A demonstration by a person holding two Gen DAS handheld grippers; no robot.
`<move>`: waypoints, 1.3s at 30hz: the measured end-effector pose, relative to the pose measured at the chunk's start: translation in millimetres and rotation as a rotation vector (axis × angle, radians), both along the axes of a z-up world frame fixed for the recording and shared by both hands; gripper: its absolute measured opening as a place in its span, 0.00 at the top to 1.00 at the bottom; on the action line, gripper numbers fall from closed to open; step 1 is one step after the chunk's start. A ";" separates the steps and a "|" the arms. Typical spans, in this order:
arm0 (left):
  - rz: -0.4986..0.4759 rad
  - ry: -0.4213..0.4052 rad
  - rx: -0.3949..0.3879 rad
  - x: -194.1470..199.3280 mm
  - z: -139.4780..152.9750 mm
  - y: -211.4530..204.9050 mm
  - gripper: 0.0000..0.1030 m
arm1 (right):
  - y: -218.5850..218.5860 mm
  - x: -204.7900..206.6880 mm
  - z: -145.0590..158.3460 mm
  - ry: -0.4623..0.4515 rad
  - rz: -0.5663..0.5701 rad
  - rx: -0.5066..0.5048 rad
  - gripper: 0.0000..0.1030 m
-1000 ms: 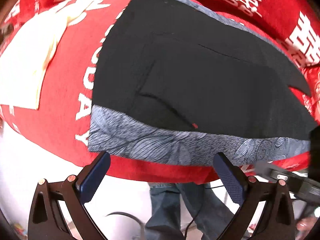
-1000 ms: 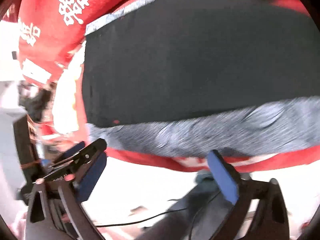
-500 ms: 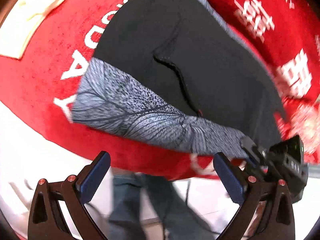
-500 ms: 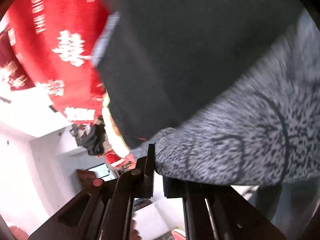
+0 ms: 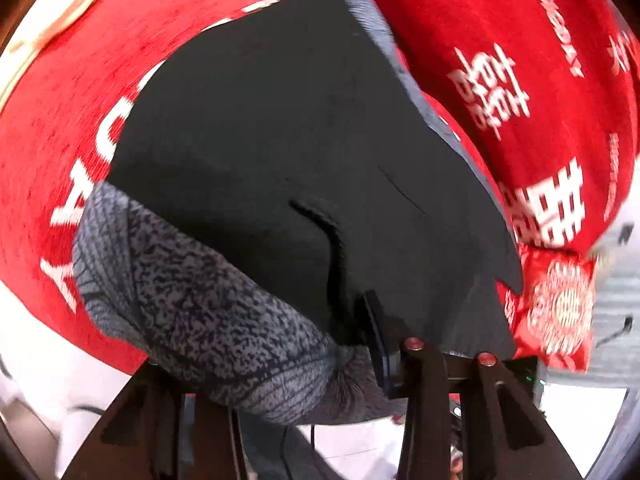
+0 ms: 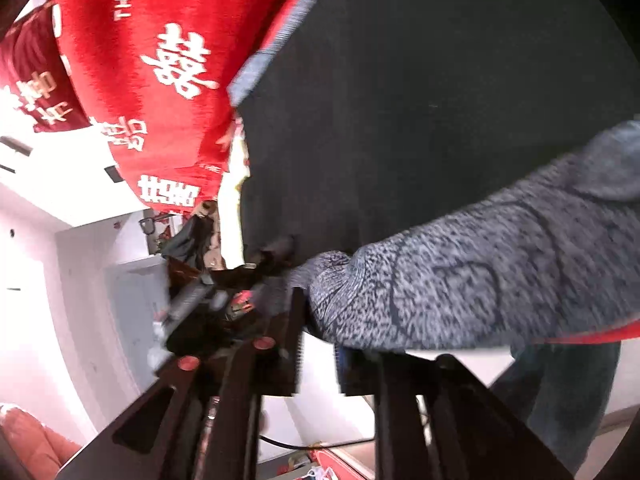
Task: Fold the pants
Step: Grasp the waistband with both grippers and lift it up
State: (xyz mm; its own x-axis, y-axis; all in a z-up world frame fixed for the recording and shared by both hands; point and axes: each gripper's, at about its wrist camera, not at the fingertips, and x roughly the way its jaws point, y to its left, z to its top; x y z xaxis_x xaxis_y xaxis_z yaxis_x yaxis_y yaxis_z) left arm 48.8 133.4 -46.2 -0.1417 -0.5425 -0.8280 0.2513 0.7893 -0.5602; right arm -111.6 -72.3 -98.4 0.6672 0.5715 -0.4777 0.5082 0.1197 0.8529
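The left hand-held gripper (image 5: pixel 352 364) is closing on the gray patterned waistband (image 5: pixel 208 312) of black pants (image 5: pixel 304 136) on a red cloth (image 5: pixel 500 40)

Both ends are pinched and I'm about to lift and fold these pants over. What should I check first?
1. Left gripper on the grey waistband: ok, jaws closing, fabric bunched between them.
2. Right gripper on the waistband: cannot tell if the hold is firm; jaws opening, fabric between them.
3. Pants lying flat on the red cloth: ok.
4. Drawstring clear of the left jaws: cannot tell, it runs down towards them.
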 end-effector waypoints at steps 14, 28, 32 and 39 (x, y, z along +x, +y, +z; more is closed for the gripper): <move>-0.052 0.011 0.079 3.5 3.6 -0.1 0.60 | -33.2 -86.2 -35.9 -0.006 -0.452 0.245 0.93; 0.065 -0.179 0.015 95.0 93.0 -71.5 0.59 | -186.2 41.2 95.1 -0.043 0.015 -0.155 0.93; 0.032 -0.269 0.051 136.9 73.0 -124.3 0.59 | -230.6 103.1 73.8 -0.005 0.096 -0.192 0.93; 0.041 -0.304 0.209 188.3 0.3 -165.0 0.54 | -271.5 183.9 0.2 0.099 0.212 -0.219 0.89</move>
State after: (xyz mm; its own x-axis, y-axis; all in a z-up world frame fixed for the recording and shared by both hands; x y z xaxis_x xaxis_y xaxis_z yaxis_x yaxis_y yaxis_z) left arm 237.1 -31.6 -46.0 0.1465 -0.3575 -0.9224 0.3471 0.8917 -0.2905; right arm 72.3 -343.8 -98.3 0.4881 0.5692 -0.6617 0.5315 0.4075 0.7426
